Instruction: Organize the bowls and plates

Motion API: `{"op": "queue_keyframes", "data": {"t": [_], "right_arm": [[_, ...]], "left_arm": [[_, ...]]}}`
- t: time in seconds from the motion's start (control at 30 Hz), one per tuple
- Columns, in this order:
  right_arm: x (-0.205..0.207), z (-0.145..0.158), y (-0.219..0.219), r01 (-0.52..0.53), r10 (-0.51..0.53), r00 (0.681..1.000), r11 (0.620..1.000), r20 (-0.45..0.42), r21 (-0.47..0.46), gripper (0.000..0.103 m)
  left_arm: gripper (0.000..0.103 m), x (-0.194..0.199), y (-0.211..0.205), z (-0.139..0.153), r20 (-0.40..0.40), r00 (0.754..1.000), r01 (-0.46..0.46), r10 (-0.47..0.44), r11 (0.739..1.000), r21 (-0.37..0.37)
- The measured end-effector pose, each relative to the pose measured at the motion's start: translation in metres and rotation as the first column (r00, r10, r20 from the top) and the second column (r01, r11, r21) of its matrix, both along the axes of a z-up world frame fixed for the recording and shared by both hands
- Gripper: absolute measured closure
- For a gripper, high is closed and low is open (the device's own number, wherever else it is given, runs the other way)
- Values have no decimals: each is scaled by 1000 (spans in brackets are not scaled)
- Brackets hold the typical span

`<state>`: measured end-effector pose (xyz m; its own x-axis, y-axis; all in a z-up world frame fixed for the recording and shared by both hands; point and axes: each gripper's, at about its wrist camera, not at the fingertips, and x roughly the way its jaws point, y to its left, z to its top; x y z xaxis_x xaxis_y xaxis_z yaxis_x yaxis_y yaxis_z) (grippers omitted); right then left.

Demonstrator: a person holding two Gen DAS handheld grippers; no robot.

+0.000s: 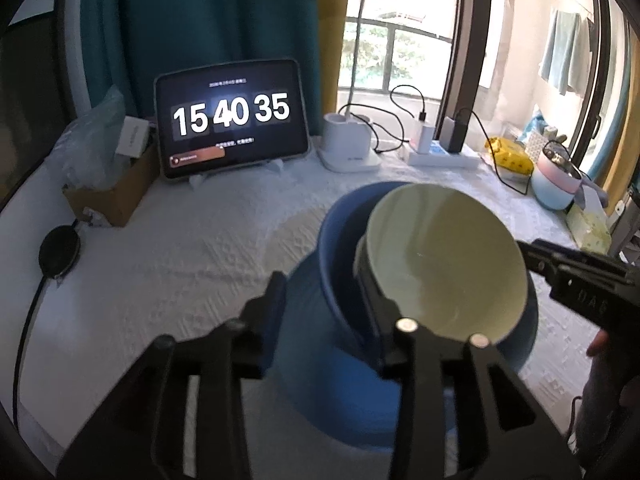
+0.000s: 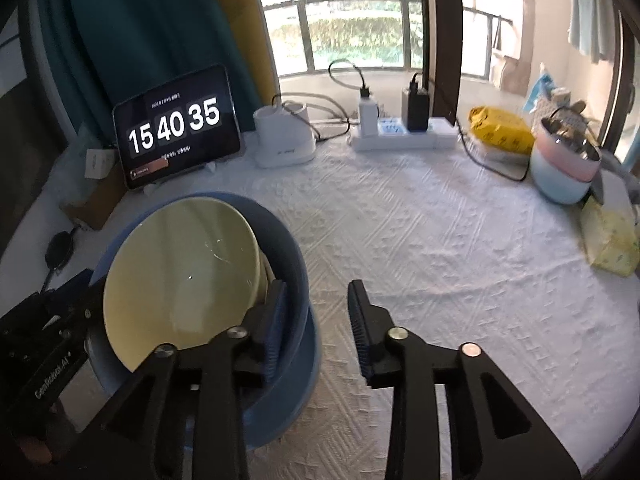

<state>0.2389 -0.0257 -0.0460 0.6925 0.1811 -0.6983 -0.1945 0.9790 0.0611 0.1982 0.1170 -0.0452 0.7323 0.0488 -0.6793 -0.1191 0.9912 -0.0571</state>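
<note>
White tablecloth (image 2: pixel 420 240) — one pale bowl (image 2: pixel 180 272) nested in one blue bowl (image 2: pixel 292 248); two grippers.

Each claw, left claw (image 1: pixel 324 308) and right claw (image 2: pixel 316 320), is matte black with silver rivets, blue ribbed pads (white lettering marks one side).

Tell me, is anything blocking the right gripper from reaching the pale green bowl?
Nothing separate blocks it. The right gripper stands open at the blue bowl rim, and the pale green bowl sits tilted inside that blue bowl, so only the blue wall lies between.
</note>
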Motion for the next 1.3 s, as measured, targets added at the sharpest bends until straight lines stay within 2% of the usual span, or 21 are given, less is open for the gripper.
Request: {"op": "queue_keyframes", "data": {"t": [0.1, 0.53, 0.67, 0.83, 0.9, 1.0, 1.3], "right_arm": [[-7, 5, -2, 3, -3, 1000, 1000, 17, -3, 63], [-50, 22, -11, 14, -13, 997, 1000, 78, -19, 63], [-65, 28, -18, 26, -24, 995, 1000, 100, -18, 63], [-84, 38, -26, 38, -36, 991, 999, 132, -14, 63], [-93, 42, -30, 44, -41, 988, 999, 148, -12, 63], [-104, 47, -34, 50, -48, 985, 999, 168, -9, 63], [-142, 66, -47, 76, -70, 968, 997, 241, -15, 62]], "left_arm": [[59, -9, 0, 3, 11, 1000, -4, 4, 1000, -4], [54, -53, -13, 24, 89, 996, 10, -10, 1000, 0], [40, -66, -19, 30, 110, 994, 20, -19, 1000, -7], [32, -81, -26, 38, 137, 990, 36, -33, 999, -18], [23, -85, -29, 40, 145, 989, 43, -40, 999, -14], [16, -94, -34, 45, 162, 986, 50, -48, 999, -9], [12, -121, -46, 63, 228, 970, 90, -84, 996, -17]]}}
